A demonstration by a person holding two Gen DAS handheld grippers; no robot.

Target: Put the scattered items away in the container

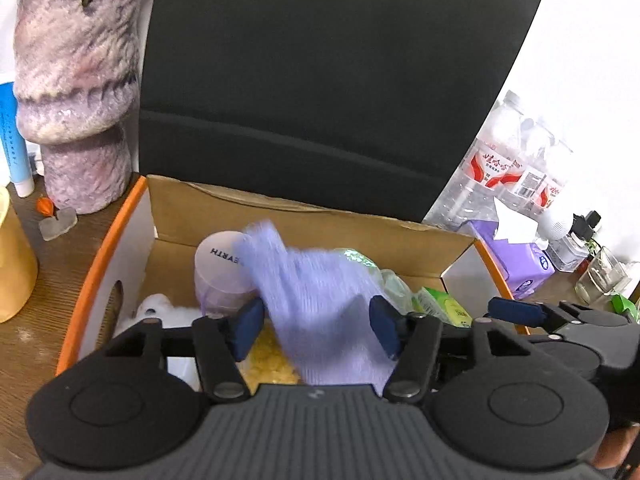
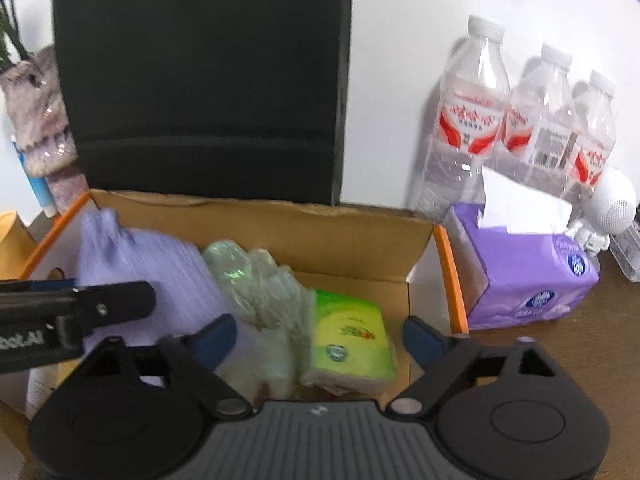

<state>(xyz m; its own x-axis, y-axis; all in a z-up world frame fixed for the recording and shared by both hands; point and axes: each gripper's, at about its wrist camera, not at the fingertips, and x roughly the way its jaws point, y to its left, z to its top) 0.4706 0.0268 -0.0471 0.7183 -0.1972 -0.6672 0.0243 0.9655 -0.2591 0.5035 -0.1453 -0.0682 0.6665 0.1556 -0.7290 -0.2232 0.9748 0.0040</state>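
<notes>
An open cardboard box with orange edges stands on the wooden table; it also shows in the right wrist view. A lilac cloth is blurred and lies loose in the box between my left gripper's open fingers. The cloth shows at the left in the right wrist view. The box also holds a translucent lilac cup, a green tissue pack, a clear plastic bag and something yellow. My right gripper is open and empty above the box's right part.
A black chair back stands behind the box. A lilac mottled vase and a yellow cup stand at the left. Water bottles, a purple tissue box and a white ball-shaped object stand at the right.
</notes>
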